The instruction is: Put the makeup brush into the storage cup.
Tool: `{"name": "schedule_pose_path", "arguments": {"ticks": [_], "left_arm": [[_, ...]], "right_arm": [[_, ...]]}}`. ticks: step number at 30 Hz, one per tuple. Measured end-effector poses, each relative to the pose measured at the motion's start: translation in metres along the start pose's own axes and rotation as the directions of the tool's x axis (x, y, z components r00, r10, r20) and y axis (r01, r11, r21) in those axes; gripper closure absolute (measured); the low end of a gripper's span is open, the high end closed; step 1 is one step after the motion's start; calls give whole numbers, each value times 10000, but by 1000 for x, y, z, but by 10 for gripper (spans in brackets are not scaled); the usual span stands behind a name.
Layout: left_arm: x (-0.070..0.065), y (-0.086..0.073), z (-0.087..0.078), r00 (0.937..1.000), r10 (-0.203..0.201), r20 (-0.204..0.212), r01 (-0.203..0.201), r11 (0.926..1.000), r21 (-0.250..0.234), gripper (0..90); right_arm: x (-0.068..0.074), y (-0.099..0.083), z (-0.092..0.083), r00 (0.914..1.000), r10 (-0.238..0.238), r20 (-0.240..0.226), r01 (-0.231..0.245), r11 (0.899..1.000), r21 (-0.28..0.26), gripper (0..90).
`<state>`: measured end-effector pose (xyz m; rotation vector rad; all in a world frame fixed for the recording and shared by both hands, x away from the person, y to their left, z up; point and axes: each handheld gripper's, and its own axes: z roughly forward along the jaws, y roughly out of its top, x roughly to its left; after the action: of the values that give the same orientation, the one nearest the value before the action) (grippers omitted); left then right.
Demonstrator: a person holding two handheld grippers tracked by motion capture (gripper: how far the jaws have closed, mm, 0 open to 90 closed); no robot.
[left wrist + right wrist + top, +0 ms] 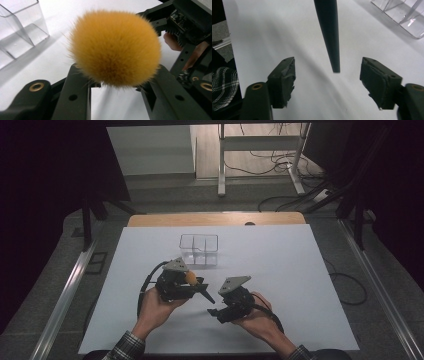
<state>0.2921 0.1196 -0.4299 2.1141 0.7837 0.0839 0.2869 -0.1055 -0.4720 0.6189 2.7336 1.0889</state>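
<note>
Makeup brush (115, 47) | lying level just in front of clear organizer (199, 249) | left gripper (192, 282) is clamping it near orange head, prob. for handover | right gripper (328, 77) is waiting w/ jaws apart around handle tip, not touching.

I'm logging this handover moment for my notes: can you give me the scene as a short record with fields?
held thing: makeup brush with an orange fluffy head and a dark tapered handle
left gripper: shut on the makeup brush just below its head
right gripper: open, jaws either side of the handle tip, not touching it
container: clear divided box, standing beyond both grippers, nothing visible inside
surface: white table
likely next step: probably putting the brush into the box, though that is a guess
</note>
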Motion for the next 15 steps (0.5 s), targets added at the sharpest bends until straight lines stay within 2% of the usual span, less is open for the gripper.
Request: {"name": "schedule_pose_path", "arguments": {"ticks": [1, 5, 15], "left_arm": [[0, 1, -1, 9998, 123, -183, -122, 9999, 44, 685], [0, 2, -2, 9990, 211, -406, -207, 9997, 100, 686], [3, 4, -5, 9968, 285, -747, -280, 9996, 80, 686]], "right_arm": [[-2, -1, -1, 10000, 44, -26, -44, 10000, 12, 259], [-6, -3, -2, 9996, 247, -132, -246, 9997, 29, 196], [-11, -10, -3, 9990, 429, -131, -425, 9986, 300, 93]]}}
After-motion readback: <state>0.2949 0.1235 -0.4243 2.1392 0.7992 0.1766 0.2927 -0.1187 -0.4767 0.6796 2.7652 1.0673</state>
